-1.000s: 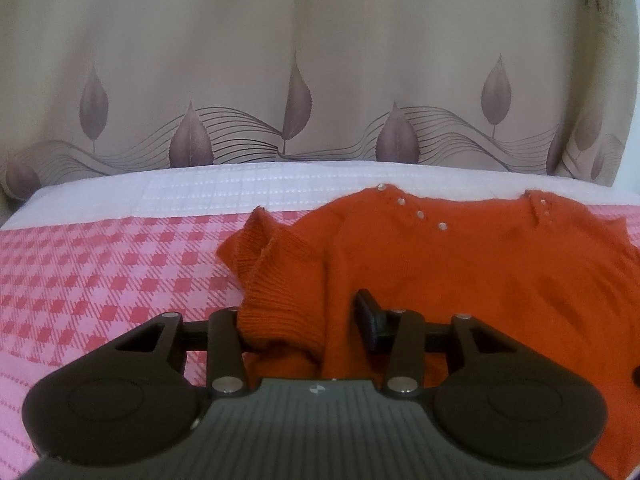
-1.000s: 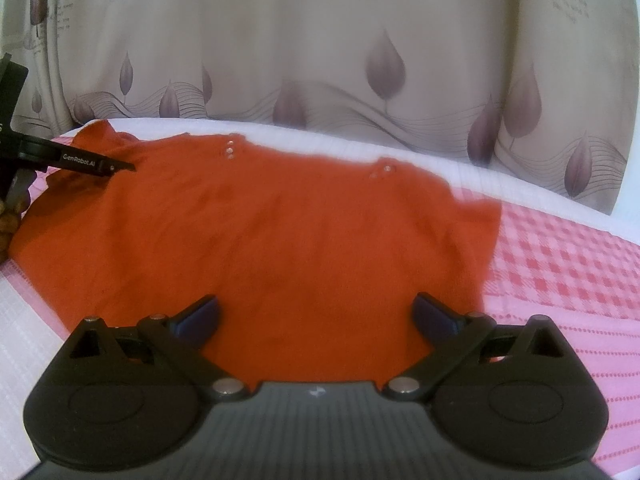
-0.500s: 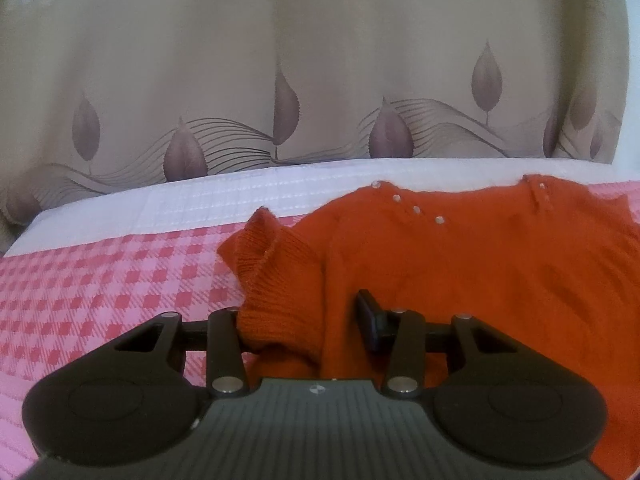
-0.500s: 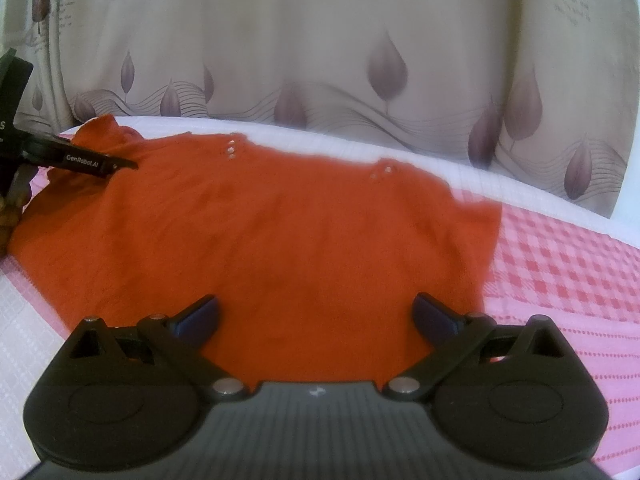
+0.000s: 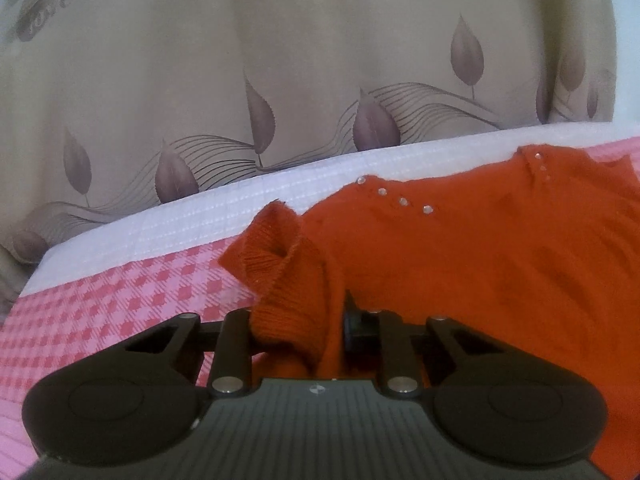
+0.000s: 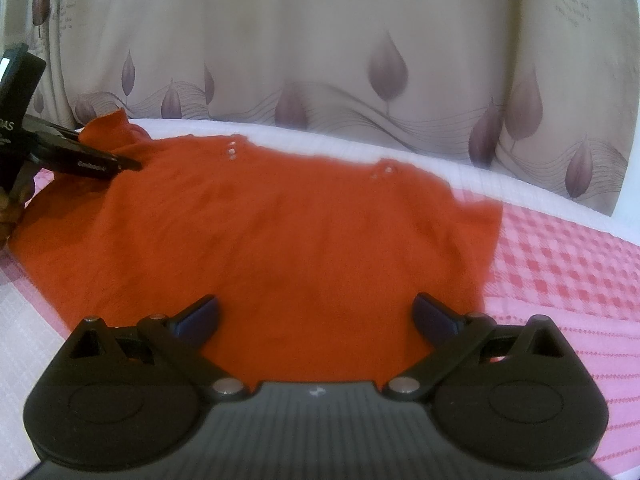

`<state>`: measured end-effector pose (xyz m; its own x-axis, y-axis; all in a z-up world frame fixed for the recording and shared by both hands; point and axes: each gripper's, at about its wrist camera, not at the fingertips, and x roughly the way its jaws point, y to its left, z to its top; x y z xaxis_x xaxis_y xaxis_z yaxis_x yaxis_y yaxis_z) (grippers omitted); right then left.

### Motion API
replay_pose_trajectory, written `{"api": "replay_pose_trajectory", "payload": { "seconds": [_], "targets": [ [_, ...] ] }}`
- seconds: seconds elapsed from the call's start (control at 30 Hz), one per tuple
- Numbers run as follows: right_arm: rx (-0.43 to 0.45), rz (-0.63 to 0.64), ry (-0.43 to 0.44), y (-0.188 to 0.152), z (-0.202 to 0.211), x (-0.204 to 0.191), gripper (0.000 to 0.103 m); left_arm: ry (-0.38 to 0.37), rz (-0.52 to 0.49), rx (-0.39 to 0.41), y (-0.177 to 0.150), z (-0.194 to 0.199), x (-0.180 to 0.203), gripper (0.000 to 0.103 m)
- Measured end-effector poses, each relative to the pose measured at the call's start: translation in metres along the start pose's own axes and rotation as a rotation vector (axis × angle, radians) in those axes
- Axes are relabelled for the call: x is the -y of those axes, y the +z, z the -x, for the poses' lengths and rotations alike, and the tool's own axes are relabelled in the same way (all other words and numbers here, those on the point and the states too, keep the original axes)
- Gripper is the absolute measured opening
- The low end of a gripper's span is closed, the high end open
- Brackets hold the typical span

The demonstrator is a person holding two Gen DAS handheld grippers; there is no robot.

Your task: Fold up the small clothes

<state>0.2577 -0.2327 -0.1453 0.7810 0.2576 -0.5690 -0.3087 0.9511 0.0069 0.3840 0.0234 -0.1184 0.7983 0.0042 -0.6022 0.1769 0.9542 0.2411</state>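
Orange knit sweater point(image 6: 272, 240), a small one, lies spread front-up on a bed covered by a pink-and-white checked sheet point(image 6: 560, 264). Taking the sweater as the landmark: its neckline points away from the cameras toward a beige curtain printed with leaves point(image 5: 280, 80), and its hem lies nearest the person. Small shiny buttons point(image 5: 402, 201) mark each shoulder.

On the sweater's left side, the left gripper point(image 5: 298, 322) has its jaws pinching the short ribbed sleeve point(image 5: 280, 272). The sleeve is bunched and lifted off the sheet, its cuff curling open above the fingers. Holding it by the sleeve, not the body, suggests the sleeve is meant to be carried inward across the chest as a first fold.

Near the sweater's hem, the right gripper point(image 6: 316, 316) hovers with its jaws spread wide and nothing between them. Its blue-padded fingertips point(image 6: 200, 314) sit over the lower middle of the fabric; whether they touch it is unclear. That placement looks intended to steady the body so it does not slide while the sleeve is pulled, or to be ready for the opposite side.

The sweater's right sleeve point(image 6: 476, 216) lies flat and unfolded on the checked sheet. Folding appears to be just starting.
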Motion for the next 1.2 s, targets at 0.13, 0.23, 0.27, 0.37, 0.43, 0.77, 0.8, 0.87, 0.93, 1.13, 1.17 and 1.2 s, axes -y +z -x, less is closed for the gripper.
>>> {"api": "replay_pose_trajectory", "payload": {
  "seconds": [0.13,0.23,0.27,0.37,0.43,0.77,0.8,0.87,0.93,1.13,1.17,1.2],
  "targets": [
    [0.009,-0.022,0.014,0.000,0.002,0.004,0.103,0.008,-0.010,-0.017,0.003,0.000,0.002,0.024],
    [0.024,-0.059,0.026,-0.001,0.004,0.010,0.103,0.018,-0.021,-0.030,0.006,0.000,0.004,0.023],
    [0.030,-0.073,0.029,-0.001,0.005,0.012,0.103,0.020,-0.021,-0.035,0.007,0.000,0.005,0.023],
    [0.055,-0.122,0.048,-0.003,0.009,0.020,0.103,0.016,-0.012,-0.051,0.012,0.002,0.006,0.022],
    [0.071,-0.150,0.060,-0.003,0.012,0.025,0.103,0.004,-0.003,-0.061,0.017,0.005,0.008,0.021],
    [0.124,-0.291,0.136,-0.008,0.017,0.050,0.103,-0.117,0.122,-0.110,0.052,0.026,0.028,0.019],
    [0.129,-0.305,0.145,-0.009,0.018,0.052,0.103,-0.131,0.134,-0.113,0.056,0.029,0.033,0.019],
    [0.140,-0.330,0.159,-0.010,0.019,0.057,0.103,-0.161,0.156,-0.118,0.063,0.033,0.044,0.019],
    [0.153,-0.350,0.173,-0.011,0.020,0.060,0.103,-0.197,0.185,-0.122,0.069,0.036,0.056,0.019],
    [0.179,-0.431,0.217,-0.015,0.023,0.074,0.103,-0.300,0.254,-0.151,0.081,0.039,0.096,0.019],
    [0.181,-0.447,0.218,-0.016,0.023,0.077,0.103,-0.310,0.258,-0.159,0.083,0.038,0.103,0.019],
    [0.184,-0.465,0.222,-0.017,0.023,0.079,0.103,-0.315,0.260,-0.165,0.083,0.037,0.110,0.019]
  ]
}}
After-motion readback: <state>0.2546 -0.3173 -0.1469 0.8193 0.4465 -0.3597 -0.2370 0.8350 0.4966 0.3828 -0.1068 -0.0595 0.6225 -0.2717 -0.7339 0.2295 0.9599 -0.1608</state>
